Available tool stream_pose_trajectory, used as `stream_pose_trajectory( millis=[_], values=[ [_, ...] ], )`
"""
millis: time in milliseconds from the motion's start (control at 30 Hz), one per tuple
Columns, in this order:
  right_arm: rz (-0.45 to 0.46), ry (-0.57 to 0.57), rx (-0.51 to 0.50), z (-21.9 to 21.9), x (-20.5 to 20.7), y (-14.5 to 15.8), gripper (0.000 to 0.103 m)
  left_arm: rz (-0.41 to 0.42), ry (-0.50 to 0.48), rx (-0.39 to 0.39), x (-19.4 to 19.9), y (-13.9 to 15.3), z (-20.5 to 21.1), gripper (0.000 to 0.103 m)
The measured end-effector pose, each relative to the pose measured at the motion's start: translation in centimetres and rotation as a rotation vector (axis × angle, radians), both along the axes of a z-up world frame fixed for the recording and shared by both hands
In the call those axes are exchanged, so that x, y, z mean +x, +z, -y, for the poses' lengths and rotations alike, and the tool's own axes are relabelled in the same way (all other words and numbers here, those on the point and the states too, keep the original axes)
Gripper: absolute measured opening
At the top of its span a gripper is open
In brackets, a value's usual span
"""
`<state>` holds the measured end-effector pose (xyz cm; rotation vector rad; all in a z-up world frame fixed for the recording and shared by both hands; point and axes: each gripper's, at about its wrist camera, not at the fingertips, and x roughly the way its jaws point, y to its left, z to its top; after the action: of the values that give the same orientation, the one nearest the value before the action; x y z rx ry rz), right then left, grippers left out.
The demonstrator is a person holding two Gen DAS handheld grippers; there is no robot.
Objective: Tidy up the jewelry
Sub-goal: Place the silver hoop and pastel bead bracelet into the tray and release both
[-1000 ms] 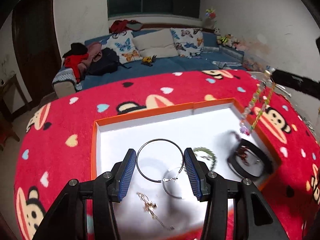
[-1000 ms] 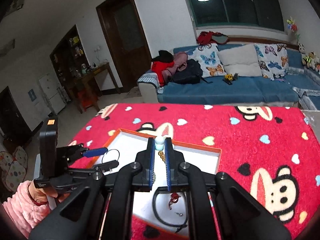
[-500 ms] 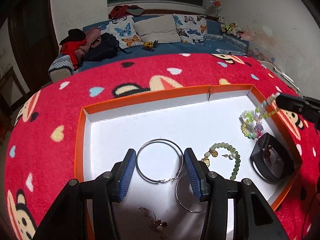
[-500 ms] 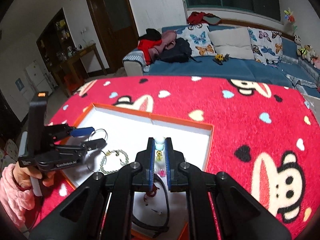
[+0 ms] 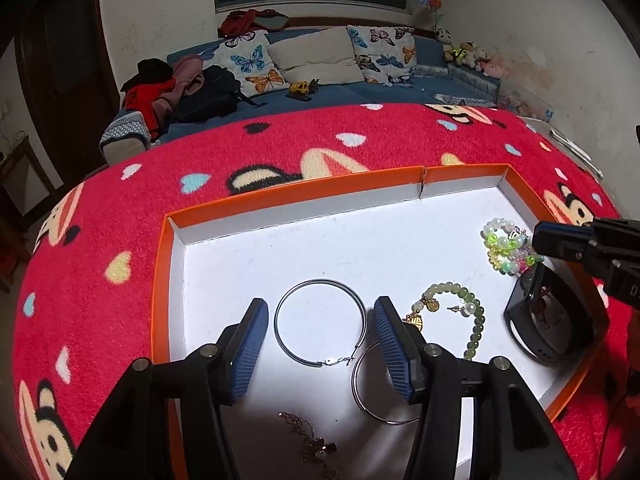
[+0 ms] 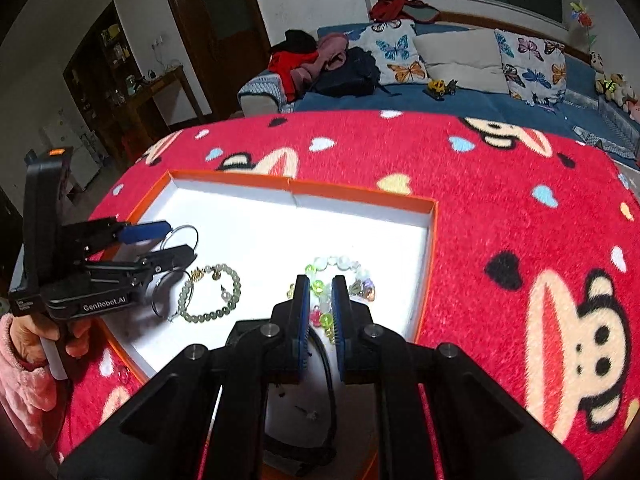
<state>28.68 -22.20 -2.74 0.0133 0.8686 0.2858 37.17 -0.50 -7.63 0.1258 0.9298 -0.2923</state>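
Observation:
An orange-rimmed white tray (image 5: 296,194) (image 6: 360,194) lies on the red blanket. My left gripper (image 5: 320,320) is open above a large silver hoop earring (image 5: 320,322), with a second hoop (image 5: 362,384) beside it. A green bead bracelet (image 5: 472,320) (image 6: 208,294) lies in the middle. My right gripper (image 6: 320,292) has opened slightly over a multicoloured bead bracelet (image 5: 504,246) (image 6: 340,268) that rests on the tray floor. A black band (image 5: 548,324) lies at the tray's right end.
A gold chain (image 5: 312,440) lies near the tray's front edge. The red monkey-print blanket (image 6: 520,240) covers the table. A blue sofa (image 5: 320,92) with cushions stands behind.
My right gripper lowered the multicoloured bracelet into the tray and its jaws parted, so the bracelet now lies on the tray floor. My left gripper stayed open over the hoop.

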Motion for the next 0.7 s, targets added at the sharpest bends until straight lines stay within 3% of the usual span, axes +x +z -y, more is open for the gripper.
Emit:
stream_pose_trajectory(
  millis=[133,700],
  values=[
    [0.007,0.013,-0.023,-0.3,-0.5,0.2,0.029,0.009,0.003,-0.003,-0.5,0.6,-0.1,0.059],
    [0.061,0.020,-0.016,0.2,-5.2,2.5,0.033,0.108,0.008,-0.021,-8.6,6.2,-2.1,0.059]
  ],
)
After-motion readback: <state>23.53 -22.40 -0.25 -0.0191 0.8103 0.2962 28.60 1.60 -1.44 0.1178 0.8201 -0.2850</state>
